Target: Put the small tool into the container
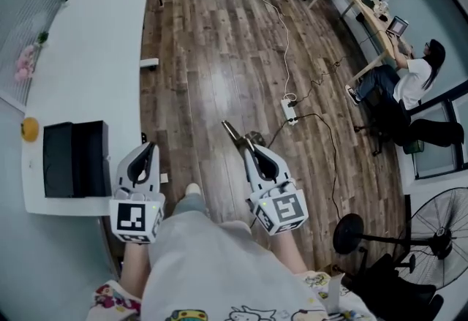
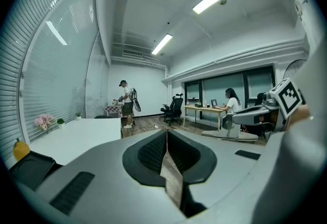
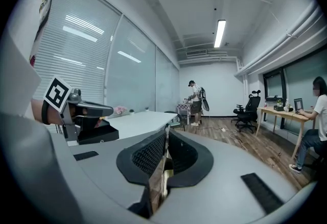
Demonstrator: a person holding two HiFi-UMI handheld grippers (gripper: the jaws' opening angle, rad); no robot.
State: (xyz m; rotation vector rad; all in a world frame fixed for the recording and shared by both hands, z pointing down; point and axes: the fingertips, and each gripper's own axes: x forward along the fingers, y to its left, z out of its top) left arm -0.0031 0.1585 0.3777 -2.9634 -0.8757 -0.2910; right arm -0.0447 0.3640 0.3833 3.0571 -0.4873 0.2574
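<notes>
- Head view: thin metallic small tool [image 1: 232,131] clamped in right gripper [image 1: 249,146], tip poking out over brown wood floor [image 1: 219,56].
- Right gripper view: jaws nearly together, pinching the flat tool.
- Black box container [image 1: 102,159] on white table [image 1: 95,56], well left of tool.
- Left gripper [image 1: 149,147] beside container, jaws closed, empty.

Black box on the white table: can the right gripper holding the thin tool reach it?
Probably yes: the black box is open-topped, though the left gripper sits between it and the right gripper.
</notes>
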